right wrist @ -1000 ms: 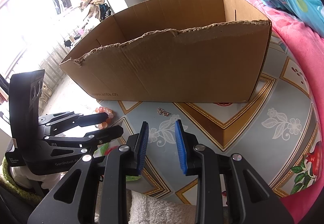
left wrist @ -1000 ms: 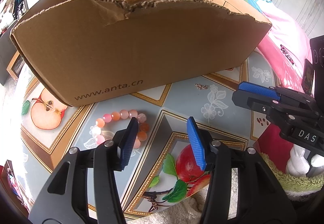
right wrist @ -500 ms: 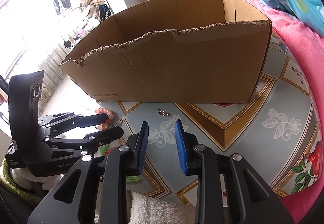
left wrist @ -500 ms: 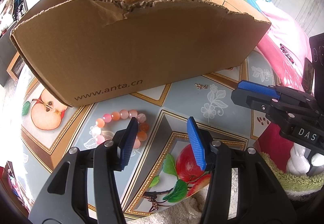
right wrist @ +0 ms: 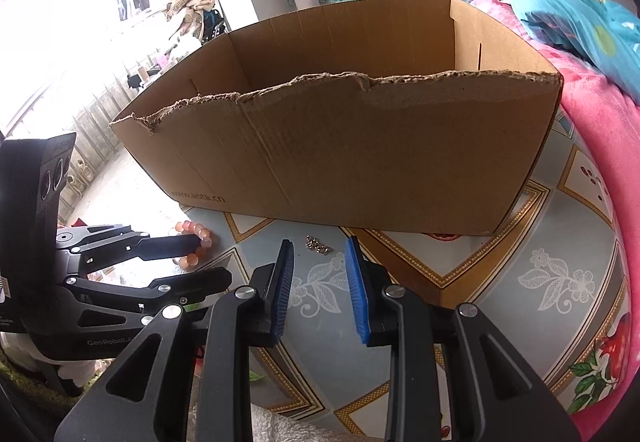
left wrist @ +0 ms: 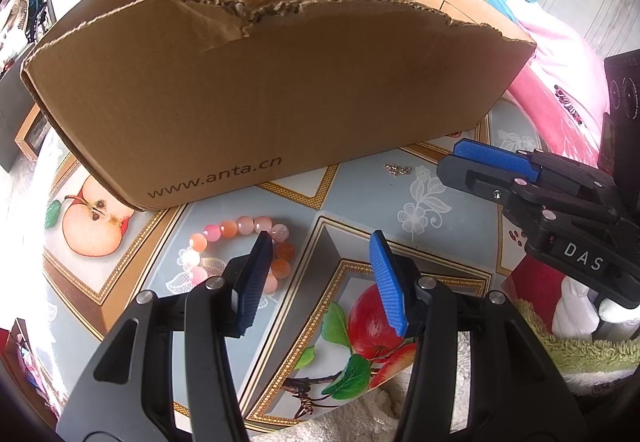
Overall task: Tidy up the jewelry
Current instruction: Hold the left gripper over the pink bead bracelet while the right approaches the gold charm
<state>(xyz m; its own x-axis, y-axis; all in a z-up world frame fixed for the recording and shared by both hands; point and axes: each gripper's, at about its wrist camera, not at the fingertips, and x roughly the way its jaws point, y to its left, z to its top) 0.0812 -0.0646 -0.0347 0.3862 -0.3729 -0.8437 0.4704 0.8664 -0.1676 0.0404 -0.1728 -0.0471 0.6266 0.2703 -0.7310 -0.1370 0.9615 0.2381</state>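
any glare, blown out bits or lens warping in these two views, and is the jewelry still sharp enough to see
Left wrist view: fisheye bows the cardboard box, light is even, and the bead bracelet is sharp. Right wrist view: the upper left by the window is blown out white, the box bulges less, and the small metal pieces are tiny but in focus.

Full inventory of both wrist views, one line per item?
cardboard box: 1, brown, torn rim, back of the table
bead bracelet: 1, pink and orange, in front of the box, partly behind the left tool's finger
small metal pieces: a cluster, silver, by the box's front
tablecloth: 1, blue-grey with fruit prints
blanket: 1, pink, right side
left tool: 1, open, empty
right tool: 1, open, empty
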